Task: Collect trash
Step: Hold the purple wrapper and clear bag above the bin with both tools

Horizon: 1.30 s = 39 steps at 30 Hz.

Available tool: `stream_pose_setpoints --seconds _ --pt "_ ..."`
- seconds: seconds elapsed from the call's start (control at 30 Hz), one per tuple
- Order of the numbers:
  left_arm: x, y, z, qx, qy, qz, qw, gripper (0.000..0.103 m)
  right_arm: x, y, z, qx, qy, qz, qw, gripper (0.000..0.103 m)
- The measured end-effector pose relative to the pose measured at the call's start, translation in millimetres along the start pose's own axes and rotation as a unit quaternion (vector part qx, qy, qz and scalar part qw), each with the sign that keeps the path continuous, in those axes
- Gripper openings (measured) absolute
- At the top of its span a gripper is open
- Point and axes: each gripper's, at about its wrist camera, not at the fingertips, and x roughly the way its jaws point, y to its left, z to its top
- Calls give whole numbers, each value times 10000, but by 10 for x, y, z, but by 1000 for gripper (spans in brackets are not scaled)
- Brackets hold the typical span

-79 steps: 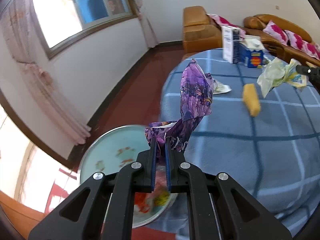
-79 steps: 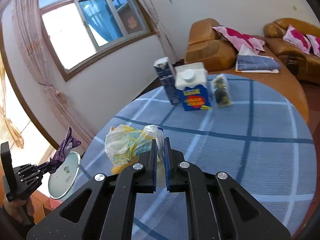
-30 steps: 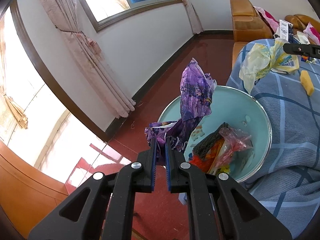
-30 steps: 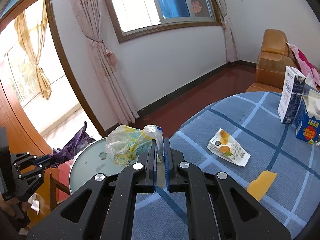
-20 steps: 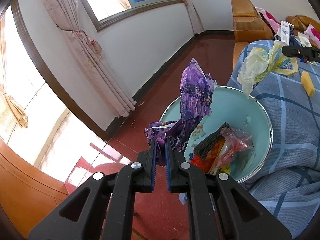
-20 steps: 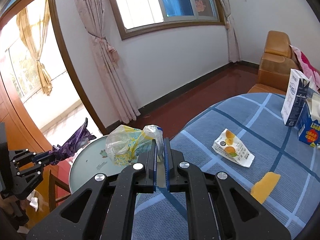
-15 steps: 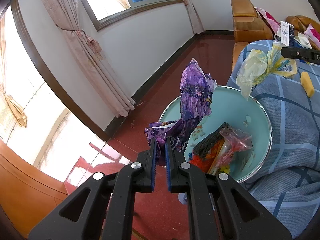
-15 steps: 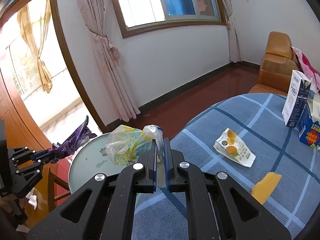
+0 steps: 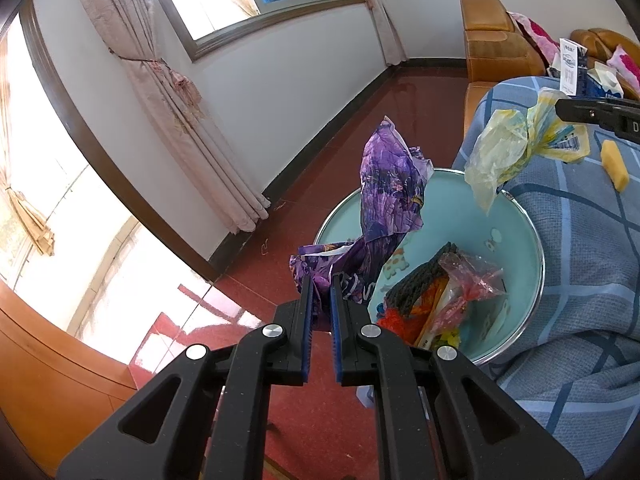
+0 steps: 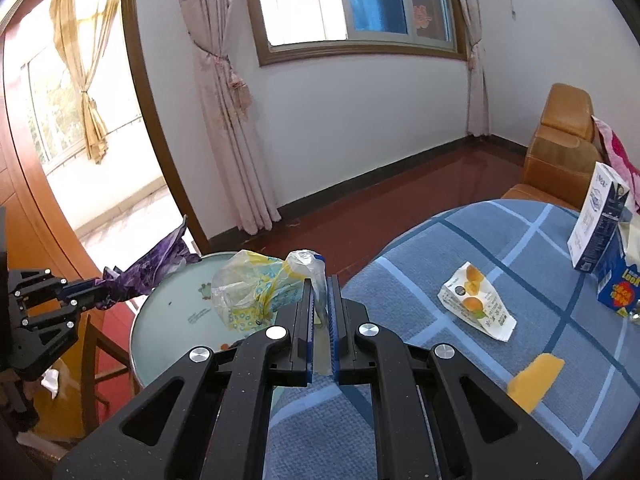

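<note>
— Where are the grippers?
— The left gripper (image 9: 320,280), clamped on a crumpled purple foil wrapper (image 9: 390,184), hangs over the round pale-blue basin's (image 9: 532,240) near rim.
— And the right?
— The right gripper (image 10: 320,284) pinches a yellow-white plastic bag (image 10: 256,284) above the blue checked tablecloth's (image 10: 440,360) edge, beside the basin.

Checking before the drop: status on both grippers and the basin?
Left gripper shut on purple wrapper, by basin rim. Right gripper shut on yellow plastic bag, at table edge. Basin already holds trash; nothing blocking.
</note>
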Motion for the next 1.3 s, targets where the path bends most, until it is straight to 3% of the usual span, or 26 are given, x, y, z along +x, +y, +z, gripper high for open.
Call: stream_pose_setpoints --seconds 0.63,1.3 --pt "-3 0 8 1 -6 -39 10000 7 59 170 -9 -403 -2 -98 9991 7" --pt "-7 0 24 0 -25 -105 9999 8 117 244 -13 -466 71 92 9988 7"
